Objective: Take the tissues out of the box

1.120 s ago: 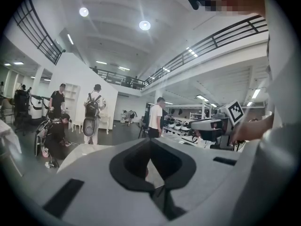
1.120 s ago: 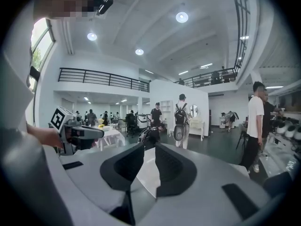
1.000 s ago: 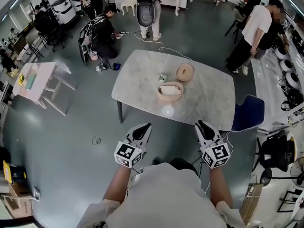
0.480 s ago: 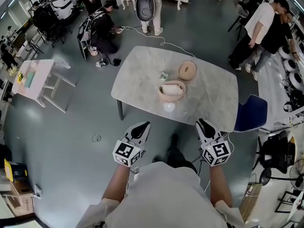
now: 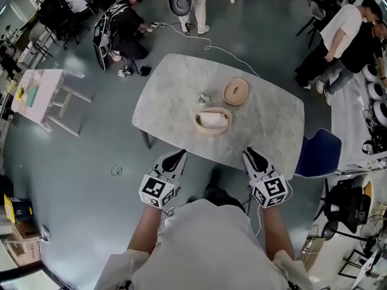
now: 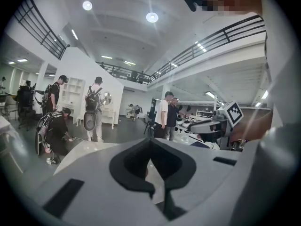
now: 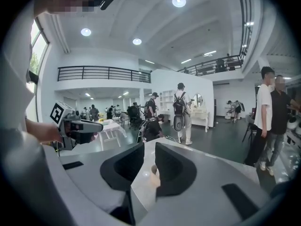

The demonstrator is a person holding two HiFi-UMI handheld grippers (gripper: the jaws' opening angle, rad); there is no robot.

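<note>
You've stepped closer, so the table [image 5: 272, 125] now meets your 2 empty tools, the left gripper [image 5: 178, 155] with tips together and the right gripper [image 5: 248, 154] slightly parted, while the open box [image 5: 211, 130] of tissues [image 5: 212, 119] sits mid-table, ahead and unreached.

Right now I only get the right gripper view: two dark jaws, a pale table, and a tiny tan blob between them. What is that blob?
Observer: In the head view it is a round tissue box on the marble table, ahead of the left gripper and right gripper; neither touches it.
Operator: Is it shut?
Observer: No. Its lid lies on the table just beyond it.
Operator: Any tissues inside?
Observer: Yes, white tissue shows in the open top.
</note>
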